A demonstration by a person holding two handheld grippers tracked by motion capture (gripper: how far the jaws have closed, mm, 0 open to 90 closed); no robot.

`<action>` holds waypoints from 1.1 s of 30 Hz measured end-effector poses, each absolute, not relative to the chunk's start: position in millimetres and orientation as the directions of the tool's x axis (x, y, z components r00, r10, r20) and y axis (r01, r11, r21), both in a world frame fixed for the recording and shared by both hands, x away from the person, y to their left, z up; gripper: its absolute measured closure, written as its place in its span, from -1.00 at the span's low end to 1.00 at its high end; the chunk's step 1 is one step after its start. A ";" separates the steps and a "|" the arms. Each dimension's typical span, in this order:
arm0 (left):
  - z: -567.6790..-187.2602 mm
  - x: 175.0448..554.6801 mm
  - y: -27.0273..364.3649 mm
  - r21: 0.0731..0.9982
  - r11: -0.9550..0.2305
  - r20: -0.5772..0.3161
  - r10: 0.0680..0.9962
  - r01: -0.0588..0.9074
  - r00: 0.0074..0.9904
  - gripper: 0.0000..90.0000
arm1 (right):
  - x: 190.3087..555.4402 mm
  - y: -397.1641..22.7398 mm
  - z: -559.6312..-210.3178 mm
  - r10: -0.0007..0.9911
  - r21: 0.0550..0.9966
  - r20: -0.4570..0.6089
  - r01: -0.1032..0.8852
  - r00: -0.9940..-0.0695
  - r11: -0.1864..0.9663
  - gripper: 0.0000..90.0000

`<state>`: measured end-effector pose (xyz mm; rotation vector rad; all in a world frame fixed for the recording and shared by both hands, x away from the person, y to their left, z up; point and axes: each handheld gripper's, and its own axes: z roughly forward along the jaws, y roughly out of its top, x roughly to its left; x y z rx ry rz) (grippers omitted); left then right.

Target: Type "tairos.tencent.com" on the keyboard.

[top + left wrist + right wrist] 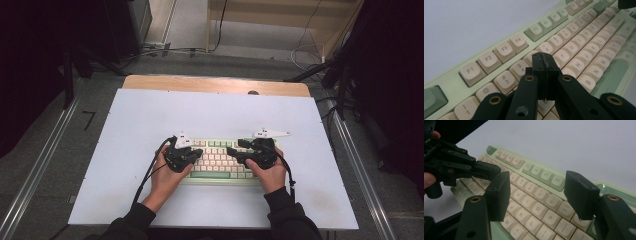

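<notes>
High view: mint-green mechanical keyboard [220, 161] sits flat on the white table mat [150, 120], near the person's edge, roughly centred. Left gripper [196, 155] is over the keyboard's left half, right gripper [234, 152] over the right half, tips pointing toward each other.

Left gripper view: jaws pressed together, nothing between them, tip low over the number/QWERTY rows around the 5 key [530, 57]. Can't tell from this angle whether the tip touches a keycap or hovers just above.

Right gripper view: right gripper [537, 188] has jaws apart, empty, held over the O/P area.

Step, as I read it: typing with the closed left tip used as a single poking finger; right is parked, waiting.

Next move needs a short straight-down press centred on one keycap, then a clean lift. Tip is about as wide as a key, so any offset likely catches a neighbour. Keep right clear of the left's path.
</notes>
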<state>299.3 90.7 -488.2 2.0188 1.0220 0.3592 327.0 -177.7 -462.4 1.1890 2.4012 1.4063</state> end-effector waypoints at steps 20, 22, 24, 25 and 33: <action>-461.8 281.3 143.8 0.908 -0.028 -0.251 0.761 0.417 0.598 0.02 | 324.2 -183.7 -461.8 0.685 0.779 0.257 0.565 -0.681 0.270 -0.20; -464.2 280.1 152.2 0.899 0.005 -0.291 0.754 0.437 0.589 0.02 | 322.7 -184.0 -462.1 0.687 0.780 0.249 0.562 -0.683 0.276 -0.21; -466.8 278.9 158.8 0.898 0.016 -0.294 0.766 0.441 0.571 -0.10 | 322.1 -185.6 -462.2 0.688 0.782 0.241 0.557 -0.684 0.280 -0.21; -468.2 278.3 161.8 0.898 0.015 -0.290 0.772 0.441 0.566 -0.13 | 322.0 -186.5 -462.0 0.691 0.781 0.242 0.559 -0.681 0.278 -0.21; -474.9 265.9 172.5 0.898 0.030 -0.294 0.783 0.440 0.549 -0.34 | 321.4 -190.1 -464.4 0.701 0.777 0.237 0.564 -0.672 0.279 -0.21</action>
